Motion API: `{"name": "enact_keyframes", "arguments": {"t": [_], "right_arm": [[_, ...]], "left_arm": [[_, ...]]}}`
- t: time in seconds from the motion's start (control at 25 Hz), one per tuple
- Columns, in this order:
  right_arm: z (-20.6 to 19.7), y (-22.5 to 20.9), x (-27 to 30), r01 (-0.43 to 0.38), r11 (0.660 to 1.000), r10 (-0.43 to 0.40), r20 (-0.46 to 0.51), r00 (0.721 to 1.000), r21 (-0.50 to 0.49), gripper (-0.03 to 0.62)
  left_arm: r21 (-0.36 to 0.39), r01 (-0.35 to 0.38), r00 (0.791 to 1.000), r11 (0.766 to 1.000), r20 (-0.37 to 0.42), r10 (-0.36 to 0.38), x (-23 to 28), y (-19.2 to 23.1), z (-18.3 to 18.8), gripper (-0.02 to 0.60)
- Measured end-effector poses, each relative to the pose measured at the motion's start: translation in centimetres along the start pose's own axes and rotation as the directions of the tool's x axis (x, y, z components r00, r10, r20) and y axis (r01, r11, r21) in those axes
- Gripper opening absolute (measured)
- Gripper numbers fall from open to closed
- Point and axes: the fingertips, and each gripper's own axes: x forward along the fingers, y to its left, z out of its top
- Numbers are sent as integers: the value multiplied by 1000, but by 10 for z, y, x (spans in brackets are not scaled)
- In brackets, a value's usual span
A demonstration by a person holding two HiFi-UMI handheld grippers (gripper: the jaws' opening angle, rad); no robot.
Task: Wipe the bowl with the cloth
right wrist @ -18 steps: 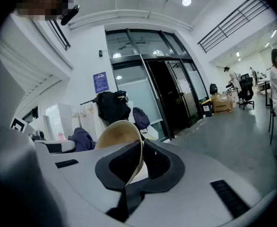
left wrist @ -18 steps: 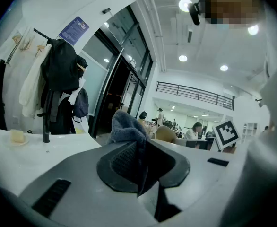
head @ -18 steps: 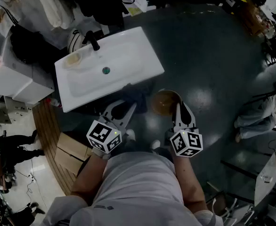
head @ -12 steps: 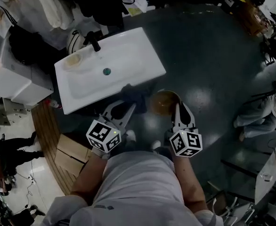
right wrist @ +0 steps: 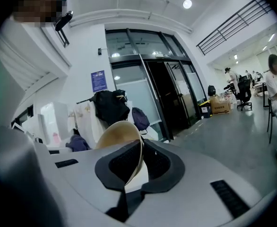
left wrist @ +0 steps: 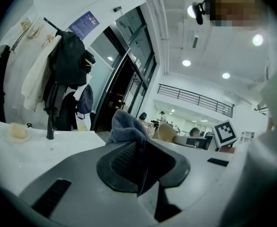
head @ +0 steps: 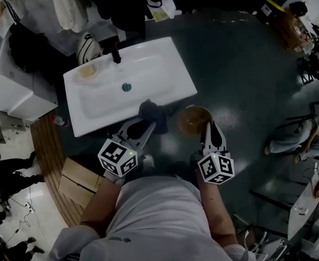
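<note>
Bowl [head: 194, 120] is sitting rim-first between the right gripper's [head: 208, 126] fingers. The jaws are closing down on the thin rim wall, one pad inside and one outside, with the bowl body sticking out past the fingertips and tilting its open side toward the left. It is likely being held that way so the inside faces the cloth.

Cloth [left wrist: 126, 126] is being pinched between the left gripper's [left wrist: 141, 151] nearly closed fingers. A bunched dark-blue wad is poking out beyond the tips, which looks like a ready wiping pad. The wad and the bowl are near each other but apart. Wiping contact is not happening yet, by my read.

Both are hanging in the air over dark floor, just off the front edge of the white sink [head: 165, 58], which is lying beyond the left fingertips.

Counting: one bowl, one cloth, two grippers, one sink, one black faucet [head: 115, 52], and one yellowish soap or sponge [head: 86, 71] beside the faucet.
</note>
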Motion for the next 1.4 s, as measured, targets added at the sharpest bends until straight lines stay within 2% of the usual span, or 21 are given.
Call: {"name": "enact_keyframes", "arguments": {"t": [0.12,0.32,0.72,1.2,1.4], "right_arm": [[-6,0,9,1,1000,-1,-17,1000,1,33],[-1,-12,46,-9,1000,10,-27,1000,16,34],[14,-34,159,-136,990,138,-86,987,32,34],[28,-65,278,-316,947,320,-173,932,52,32],[38,-72,314,-394,919,379,-217,900,-29,32]], "left_arm": [[-19,-12,1000,1000,-9,12,4,13,-2,54],[-7,-23,999,1000,-24,23,27,26,5,54],[-25,-150,989,988,-21,149,94,77,27,55],[-42,-296,955,954,-9,296,182,116,55,55],[-52,-358,933,932,6,359,208,131,72,55]]}}
